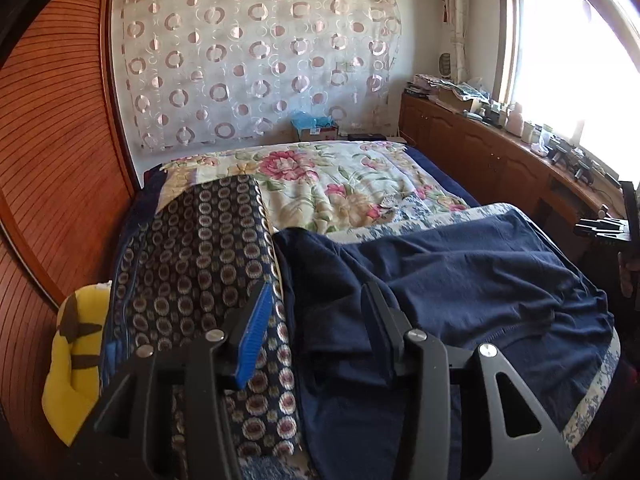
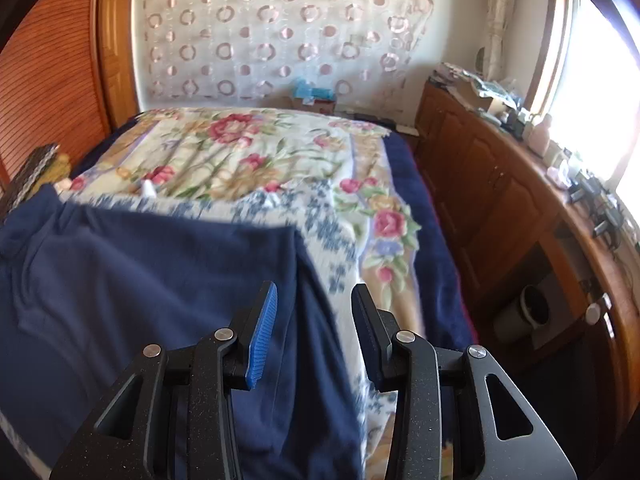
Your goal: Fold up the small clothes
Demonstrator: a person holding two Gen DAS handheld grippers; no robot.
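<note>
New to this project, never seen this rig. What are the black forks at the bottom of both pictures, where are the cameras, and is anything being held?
No robot arm here: a person carries a two-finger gripper in each hand, and each gripper has a fisheye camera looking forward along its fingers. The black forks are those fingers.

One picture is from the left gripper, the other from the right gripper.

Both look down at a bed with a floral quilt. A navy garment lies spread on it, the piece to fold. Beside it, in the left view, are a patterned cushion and a yellow plush toy.

Nothing is held: both grippers have their jaws apart, above the garment's edges, with no cloth pinched.
</note>
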